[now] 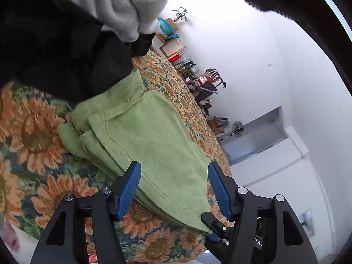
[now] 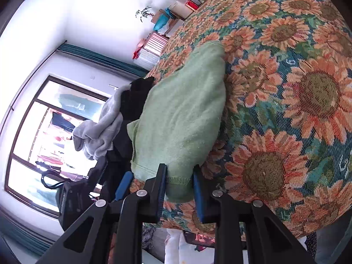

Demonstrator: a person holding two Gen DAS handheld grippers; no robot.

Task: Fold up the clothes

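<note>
Two blue pads of the left hand-held gripper (image 1: 173, 169) stand spread wide over a folded green towel (image 1: 140, 132) on the sunflower bedspread (image 1: 37, 132), beside black clothing (image 1: 55, 50). Right wrist view: right hand-held gripper (image 2: 179, 177) pinches the towel's (image 2: 182, 114) hemmed corner near the bed edge.
</note>
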